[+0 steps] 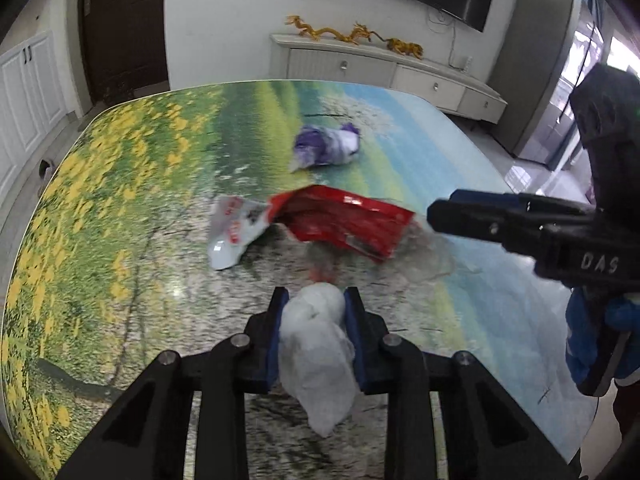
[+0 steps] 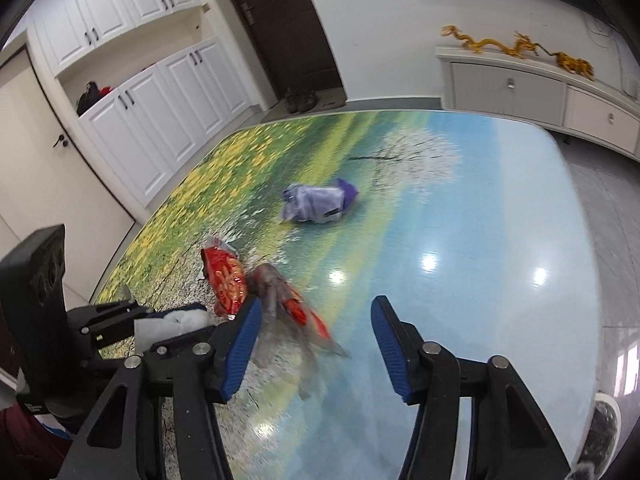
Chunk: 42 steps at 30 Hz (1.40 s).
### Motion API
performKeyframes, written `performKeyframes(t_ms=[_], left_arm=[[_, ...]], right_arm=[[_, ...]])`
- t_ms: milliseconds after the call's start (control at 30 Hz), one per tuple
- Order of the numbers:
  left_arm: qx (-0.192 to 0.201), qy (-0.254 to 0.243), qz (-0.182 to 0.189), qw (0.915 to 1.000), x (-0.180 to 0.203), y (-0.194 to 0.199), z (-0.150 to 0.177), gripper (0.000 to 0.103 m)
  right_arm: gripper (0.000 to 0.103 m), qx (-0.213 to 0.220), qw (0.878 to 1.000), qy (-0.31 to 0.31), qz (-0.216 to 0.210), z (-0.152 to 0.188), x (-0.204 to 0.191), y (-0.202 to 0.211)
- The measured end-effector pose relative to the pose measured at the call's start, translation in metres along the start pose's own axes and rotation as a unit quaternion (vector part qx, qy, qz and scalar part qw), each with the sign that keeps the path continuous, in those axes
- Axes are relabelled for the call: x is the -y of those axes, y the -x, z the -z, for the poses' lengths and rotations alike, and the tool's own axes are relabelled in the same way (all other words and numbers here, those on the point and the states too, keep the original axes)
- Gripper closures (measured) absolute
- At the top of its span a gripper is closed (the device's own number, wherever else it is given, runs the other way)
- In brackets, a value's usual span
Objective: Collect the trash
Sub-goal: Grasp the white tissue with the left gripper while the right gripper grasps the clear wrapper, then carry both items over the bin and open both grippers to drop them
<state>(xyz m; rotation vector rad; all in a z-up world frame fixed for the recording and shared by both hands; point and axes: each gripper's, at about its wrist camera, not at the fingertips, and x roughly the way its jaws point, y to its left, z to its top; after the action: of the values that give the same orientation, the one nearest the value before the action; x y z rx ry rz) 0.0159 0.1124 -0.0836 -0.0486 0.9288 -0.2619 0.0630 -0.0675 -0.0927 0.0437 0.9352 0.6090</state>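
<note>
My left gripper point(image 1: 314, 300) is shut on a crumpled white tissue point(image 1: 320, 344), held above the table; it also shows in the right wrist view point(image 2: 176, 322). A red snack wrapper point(image 1: 344, 220) lies ahead of it, with a white and red wrapper point(image 1: 236, 230) to its left and a clear plastic wrapper point(image 1: 424, 256) to its right. A purple and white wrapper point(image 1: 326, 146) lies farther back. My right gripper point(image 2: 316, 330) is open and empty, over the clear wrapper with red print point(image 2: 292, 312). The red wrapper point(image 2: 226, 280) and purple wrapper point(image 2: 318, 204) lie beyond.
The table point(image 1: 120, 200) has a glossy landscape print and rounded edges. A white sideboard point(image 1: 384, 72) with golden dragon figures stands by the far wall. White cupboards point(image 2: 160, 92) and a dark door point(image 2: 288, 28) are to the left. The right gripper's body point(image 1: 560, 232) is at the right.
</note>
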Motion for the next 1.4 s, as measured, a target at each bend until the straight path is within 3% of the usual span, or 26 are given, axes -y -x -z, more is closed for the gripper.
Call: performKeyframes(t_ms=[233, 333, 400, 567, 833, 1167, 1400], left_arm=[[0.005, 0.037, -0.002, 0.9993, -0.025, 0.007, 0.001, 0.077], [0.007, 0.049, -0.002, 0.9988, -0.031, 0.010, 0.003, 0.077], [0.012, 0.051, -0.005, 0.9986, -0.033, 0.014, 0.004, 0.077], [0.030, 0.054, -0.008, 0.9980, -0.032, 0.029, 0.002, 0.077], [0.047, 0.052, 0.000, 0.9975, -0.018, 0.052, 0.006, 0.076], [0.068, 0.032, 0.006, 0.9972, 0.012, 0.080, 0.006, 0.076], [0.080, 0.002, 0.009, 0.9968, 0.038, 0.092, -0.003, 0.076]], right_arm=[[0.066, -0.029, 0.999, 0.032, -0.004, -0.005, -0.015, -0.033], [0.089, -0.030, 0.998, 0.053, 0.000, -0.003, -0.022, -0.037], [0.092, -0.031, 0.997, 0.068, 0.011, 0.003, -0.026, -0.037], [0.094, -0.015, 0.998, 0.053, 0.037, 0.008, -0.017, -0.021], [0.094, 0.028, 0.996, 0.022, 0.076, 0.022, 0.004, 0.039], [0.094, 0.101, 0.991, 0.008, 0.087, 0.031, 0.000, 0.107], [0.094, 0.143, 0.984, -0.022, 0.100, 0.048, 0.019, 0.151]])
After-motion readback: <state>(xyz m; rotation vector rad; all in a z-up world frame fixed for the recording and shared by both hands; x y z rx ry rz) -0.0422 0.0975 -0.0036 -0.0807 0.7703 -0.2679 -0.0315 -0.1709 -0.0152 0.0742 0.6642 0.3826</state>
